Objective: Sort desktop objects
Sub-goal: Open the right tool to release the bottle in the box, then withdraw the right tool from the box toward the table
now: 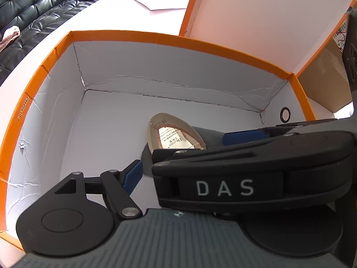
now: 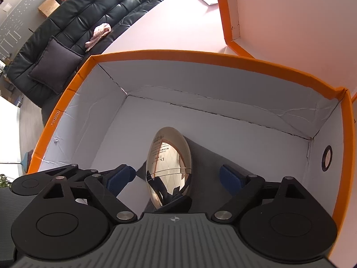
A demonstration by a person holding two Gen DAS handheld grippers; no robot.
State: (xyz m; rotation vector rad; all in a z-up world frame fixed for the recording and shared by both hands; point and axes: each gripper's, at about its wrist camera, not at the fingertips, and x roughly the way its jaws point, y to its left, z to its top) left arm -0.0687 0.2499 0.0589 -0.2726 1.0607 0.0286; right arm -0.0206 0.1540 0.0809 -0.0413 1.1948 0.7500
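A shiny gold egg-shaped container (image 2: 168, 167) with printed text lies on the white floor of an orange-rimmed box (image 2: 200, 59). My right gripper (image 2: 176, 176) is open inside the box, its blue pads (image 2: 118, 177) apart on either side of the egg without touching it. In the left wrist view the same egg (image 1: 176, 134) lies in the box (image 1: 156, 38). My left gripper (image 1: 191, 154) is open; its right side is hidden behind the other gripper's black body marked DAS (image 1: 225, 187), which crosses in front.
The box's open lid (image 1: 256, 17) stands up behind its far right corner. A brown carton (image 1: 325, 76) stands to the right. White paper (image 1: 156, 2) lies on the white table. A black leather sofa (image 2: 89, 17) with a cushion stands beyond the table edge.
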